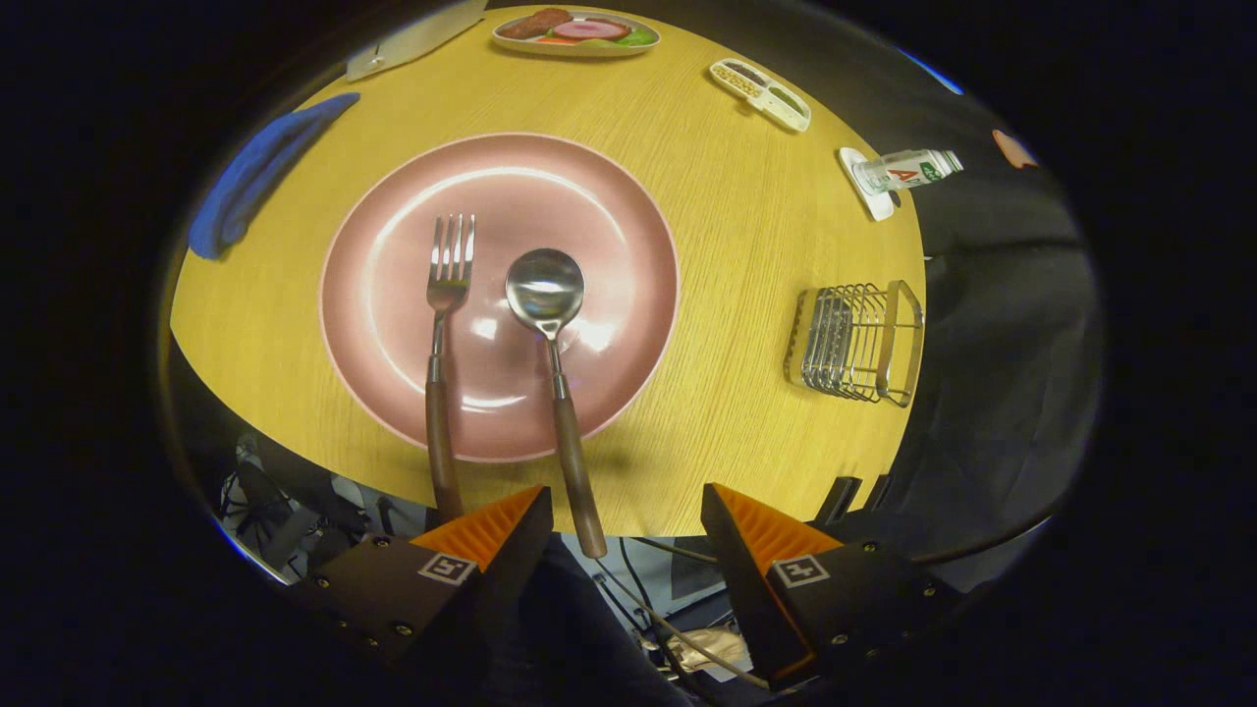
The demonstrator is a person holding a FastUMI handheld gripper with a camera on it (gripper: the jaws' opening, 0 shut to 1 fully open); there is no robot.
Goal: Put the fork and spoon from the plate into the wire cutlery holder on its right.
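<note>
A pink plate lies on the round wooden table, ahead of my fingers. On it rest a fork and, to its right, a spoon, both with brown wooden handles that stick out over the plate's near rim and past the table's edge. The spoon's handle end reaches just between my fingers. The wire cutlery holder stands to the right of the plate, near the table's right edge. My gripper is open, held above the table's near edge, with nothing gripped.
A blue cloth lies left of the plate. At the far side sit a tray of toy food, a white compartment box and a small bottle on its side. Cables and clutter show below the table's edge.
</note>
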